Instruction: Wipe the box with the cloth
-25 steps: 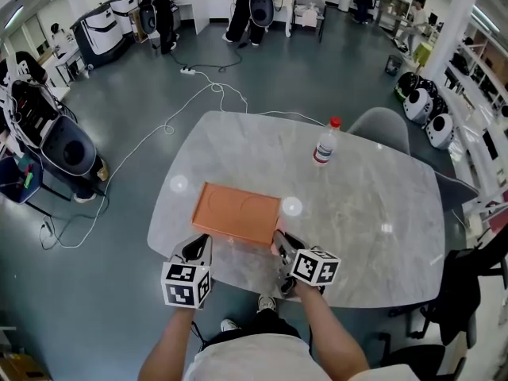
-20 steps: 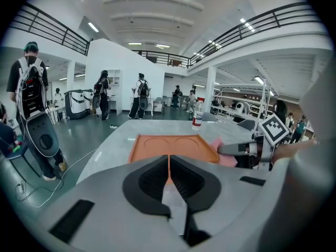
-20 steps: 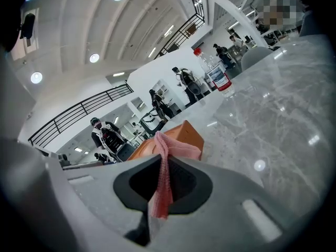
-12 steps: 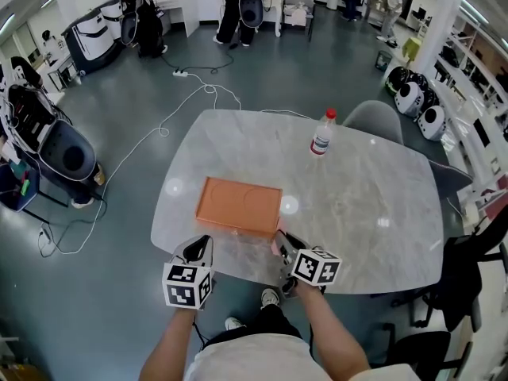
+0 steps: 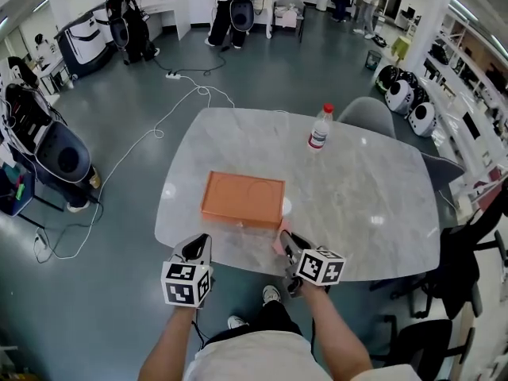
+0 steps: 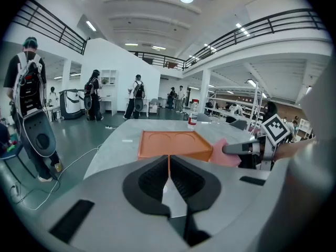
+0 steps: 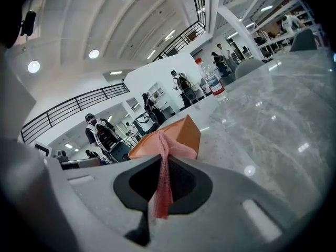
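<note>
The right gripper has its jaws pressed together on a thin pink cloth. The cloth stands as a narrow fold between them, and a loose bunch of it comes out in front of the tips. The left gripper has its jaws together too, with nothing between them. It hangs at the near edge of the table, just short of the box, and touches nothing.

I judge the cloth to be soft, light and limp: it folds flat under the jaws and hangs freely. A grip on one edge, as here, is good, because it leaves the free part to lie on the surface. If the grip is too near the edge, the cloth may slip out when it drags.

The flat orange rectangular box lies on the near left part of the grey marble table, with its long side toward the person. Its top shows two shallow round marks. It looks stiff, smooth and rather light, so I think it can slide on the polished stone under a wipe. The empty left gripper could steady it at the near left corner.

The loose end of the cloth is just beside the near right corner of the box; I cannot tell if it touches. A clear plastic bottle with a red cap stands well apart, at the far side.
</note>
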`<state>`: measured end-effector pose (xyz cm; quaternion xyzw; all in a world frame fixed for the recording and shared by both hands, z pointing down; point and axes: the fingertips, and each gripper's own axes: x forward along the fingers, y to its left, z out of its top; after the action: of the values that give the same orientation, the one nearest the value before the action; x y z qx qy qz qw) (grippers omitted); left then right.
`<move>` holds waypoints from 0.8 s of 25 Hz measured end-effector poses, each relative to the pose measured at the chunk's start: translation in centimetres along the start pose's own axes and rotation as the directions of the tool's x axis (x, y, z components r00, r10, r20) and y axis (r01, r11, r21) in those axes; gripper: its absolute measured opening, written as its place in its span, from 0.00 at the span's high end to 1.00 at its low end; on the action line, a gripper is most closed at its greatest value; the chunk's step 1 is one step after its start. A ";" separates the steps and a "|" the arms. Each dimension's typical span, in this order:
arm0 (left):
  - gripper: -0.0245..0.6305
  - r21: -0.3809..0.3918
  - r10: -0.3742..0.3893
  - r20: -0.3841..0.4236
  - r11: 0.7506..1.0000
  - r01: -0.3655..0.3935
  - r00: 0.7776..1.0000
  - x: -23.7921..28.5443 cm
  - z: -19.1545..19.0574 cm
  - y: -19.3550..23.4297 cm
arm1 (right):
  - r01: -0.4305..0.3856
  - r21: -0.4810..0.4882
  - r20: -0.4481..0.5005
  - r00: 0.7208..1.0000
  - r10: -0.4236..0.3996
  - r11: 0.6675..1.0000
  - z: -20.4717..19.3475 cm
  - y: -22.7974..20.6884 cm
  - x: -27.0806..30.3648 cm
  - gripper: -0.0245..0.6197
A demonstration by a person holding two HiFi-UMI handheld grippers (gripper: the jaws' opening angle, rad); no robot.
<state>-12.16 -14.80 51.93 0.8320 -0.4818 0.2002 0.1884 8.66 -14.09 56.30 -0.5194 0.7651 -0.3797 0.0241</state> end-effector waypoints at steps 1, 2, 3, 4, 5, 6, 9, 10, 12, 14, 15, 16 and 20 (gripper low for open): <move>0.93 0.001 -0.006 0.003 1.000 0.006 1.000 -0.1 0.0 0.1 | 0.011 -0.018 0.004 1.000 -0.011 1.000 0.1 0.1 -0.3 0.93; 0.93 0.002 -0.013 0.007 1.000 0.013 1.000 -0.2 0.0 0.2 | 0.020 -0.035 0.010 1.000 -0.020 0.999 0.4 0.2 -0.6 0.93; 0.93 0.003 -0.019 0.012 1.000 0.019 1.000 -0.3 0.2 0.4 | 0.027 -0.050 0.018 0.999 -0.026 0.998 0.8 0.5 -0.9 0.93; 0.93 0.005 -0.025 0.016 1.000 0.025 1.000 -0.4 0.4 0.4 | 0.033 -0.063 0.026 0.999 -0.031 0.997 1.3 0.7 -1.2 0.93; 0.93 0.007 -0.032 0.020 0.999 0.032 0.999 -0.4 0.6 0.5 | 0.038 -0.076 0.034 0.999 -0.036 0.996 1.9 0.8 -1.5 0.93; 0.93 0.010 -0.039 0.024 0.999 0.039 0.999 -0.4 0.8 0.5 | 0.043 -0.090 0.040 0.998 -0.040 0.995 2.4 1.0 -1.7 0.93; 0.93 0.013 -0.052 0.032 0.999 0.052 0.998 -0.4 1.2 0.6 | 0.051 -0.133 0.053 0.998 -0.044 0.990 4.1 1.8 -2.4 0.93; 0.93 0.012 -0.055 0.035 0.998 0.055 0.998 -0.4 1.3 0.6 | 0.049 -0.145 0.057 0.998 -0.041 0.988 4.7 2.1 -2.5 0.93; 0.93 0.007 -0.059 0.043 0.998 0.059 0.997 0.1 1.7 0.4 | 0.041 -0.168 0.063 0.998 -0.031 0.985 6.0 2.3 -2.6 0.93; 0.93 0.004 -0.057 0.050 0.998 0.057 0.997 0.8 2.0 0.3 | 0.026 -0.190 0.066 0.998 -0.014 0.982 7.4 2.4 -2.4 0.93; 0.93 0.001 -0.053 0.054 0.999 0.053 0.997 1.2 2.2 0.4 | 0.017 -0.203 0.066 0.998 -0.004 0.979 8.2 2.5 -2.1 0.93; 0.93 -0.004 -0.049 0.058 0.999 0.049 0.997 1.6 2.4 0.5 | 0.007 -0.218 0.065 0.998 0.007 0.976 9.0 2.6 -1.8 0.93; 0.93 -0.029 -0.026 0.068 0.999 0.028 0.997 3.5 3.8 1.3 | -0.040 -0.297 0.040 0.998 0.055 0.954 12.5 3.6 0.4 0.93</move>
<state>-11.15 -19.88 50.69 0.8419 -0.4796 0.1621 0.1870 11.08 -20.81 45.39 -0.5075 0.8249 -0.2476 -0.0265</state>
